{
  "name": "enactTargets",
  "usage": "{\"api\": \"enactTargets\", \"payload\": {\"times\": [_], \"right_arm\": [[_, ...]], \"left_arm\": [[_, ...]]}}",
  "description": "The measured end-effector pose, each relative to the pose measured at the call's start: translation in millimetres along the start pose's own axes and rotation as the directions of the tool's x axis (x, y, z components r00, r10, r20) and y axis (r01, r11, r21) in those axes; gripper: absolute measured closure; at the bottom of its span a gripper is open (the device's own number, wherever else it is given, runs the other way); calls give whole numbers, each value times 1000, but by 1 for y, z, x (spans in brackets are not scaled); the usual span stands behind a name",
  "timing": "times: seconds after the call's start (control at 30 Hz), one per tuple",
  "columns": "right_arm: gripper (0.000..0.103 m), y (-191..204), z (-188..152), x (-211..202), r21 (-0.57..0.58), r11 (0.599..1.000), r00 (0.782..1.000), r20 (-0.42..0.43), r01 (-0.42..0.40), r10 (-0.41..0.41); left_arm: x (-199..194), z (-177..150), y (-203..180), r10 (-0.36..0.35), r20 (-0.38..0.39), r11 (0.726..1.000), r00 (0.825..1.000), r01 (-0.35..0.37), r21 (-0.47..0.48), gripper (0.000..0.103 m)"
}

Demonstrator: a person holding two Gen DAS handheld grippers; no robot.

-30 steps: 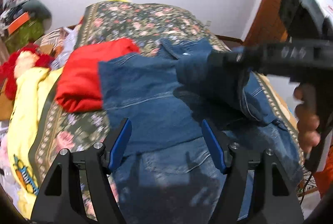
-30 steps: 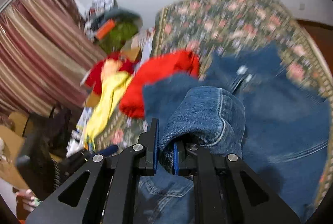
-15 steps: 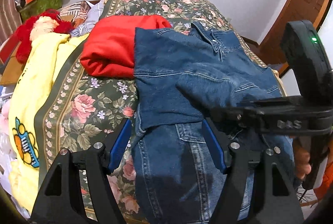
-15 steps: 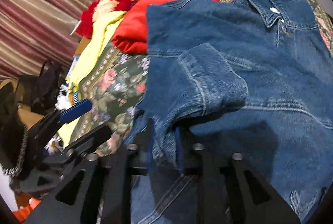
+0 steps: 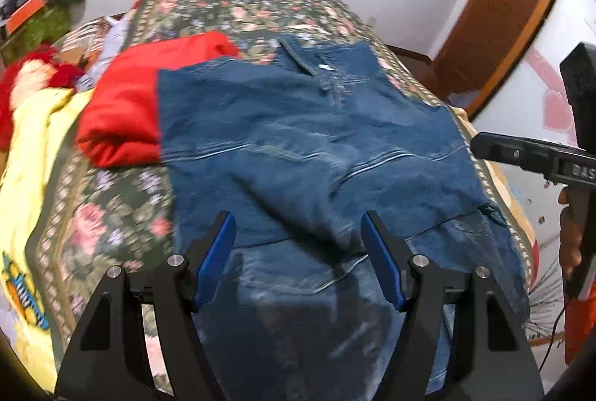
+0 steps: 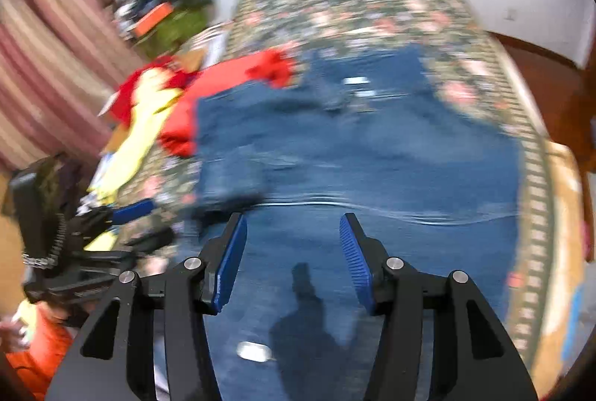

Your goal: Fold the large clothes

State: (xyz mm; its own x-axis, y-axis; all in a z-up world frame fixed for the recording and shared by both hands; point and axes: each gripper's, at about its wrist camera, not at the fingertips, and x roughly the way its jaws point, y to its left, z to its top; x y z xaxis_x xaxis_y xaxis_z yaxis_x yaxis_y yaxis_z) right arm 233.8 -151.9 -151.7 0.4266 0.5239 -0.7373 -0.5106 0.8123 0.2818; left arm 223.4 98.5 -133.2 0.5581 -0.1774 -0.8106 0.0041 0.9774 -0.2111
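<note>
Denim jacket [image 5: 313, 140] fills centre of my left view, sleeve folded toward 6; left gripper [image 5: 298, 252] gapes wide, empty. Right view: right gripper [image 6: 290, 252] also spread, holding nothing. Risk: unpinned sleeve could slide open, or snag red cloth [image 5: 123, 103] at 9.

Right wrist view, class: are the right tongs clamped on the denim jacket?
No. The right tongs stand wide open above the denim jacket, with nothing between their blue pads.

Blue denim jacket [image 5: 305, 147], coarse matt weave, red garment [image 5: 123, 110] soft matt cloth, floral bedspread [image 5: 238, 2] woven, door [image 5: 499, 17] was varnished wood.
</note>
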Motion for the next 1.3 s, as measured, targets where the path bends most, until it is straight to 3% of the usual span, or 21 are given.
{"api": "enactTargets", "payload": {"times": [0.2,0.43,0.5,0.6,0.7,0.73,0.83,0.97,1.1,1.23,1.3], "right_arm": [[55,-75,-17,-15,118,979,986,1,165,-167],[55,-119,-42,8,199,959,978,-90,203,-188],[55,-125,-47,17,219,956,978,-112,194,-173],[55,-129,-55,34,226,957,977,-148,184,-153],[53,-126,-59,38,202,959,974,-150,198,-169],[52,-124,-59,39,195,960,974,-144,199,-173],[48,-125,-59,39,195,963,977,-139,187,-162],[47,-129,-60,39,205,963,979,-139,176,-149],[47,-126,-59,41,201,962,977,-143,186,-159],[46,-125,-58,43,209,960,977,-144,184,-156],[46,-124,-58,44,210,959,977,-145,188,-159]], "left_arm": [[41,10,-16,46,-54,999,997,-45,29,34],[72,7,-13,98,-96,995,991,-95,39,34],[78,5,-11,125,-98,992,987,-121,44,36],[79,5,-10,154,-87,987,984,-149,55,47],[73,10,-10,164,-52,985,985,-161,64,62],[70,13,-12,164,-38,984,986,-161,71,73],[56,24,-16,153,12,985,988,-153,74,81],[30,33,-23,121,96,989,988,-128,78,87],[1,32,-11,111,172,992,979,-120,39,87],[6,17,15,82,124,997,989,-80,-23,87],[20,4,26,80,60,996,995,-78,-41,87]]}}
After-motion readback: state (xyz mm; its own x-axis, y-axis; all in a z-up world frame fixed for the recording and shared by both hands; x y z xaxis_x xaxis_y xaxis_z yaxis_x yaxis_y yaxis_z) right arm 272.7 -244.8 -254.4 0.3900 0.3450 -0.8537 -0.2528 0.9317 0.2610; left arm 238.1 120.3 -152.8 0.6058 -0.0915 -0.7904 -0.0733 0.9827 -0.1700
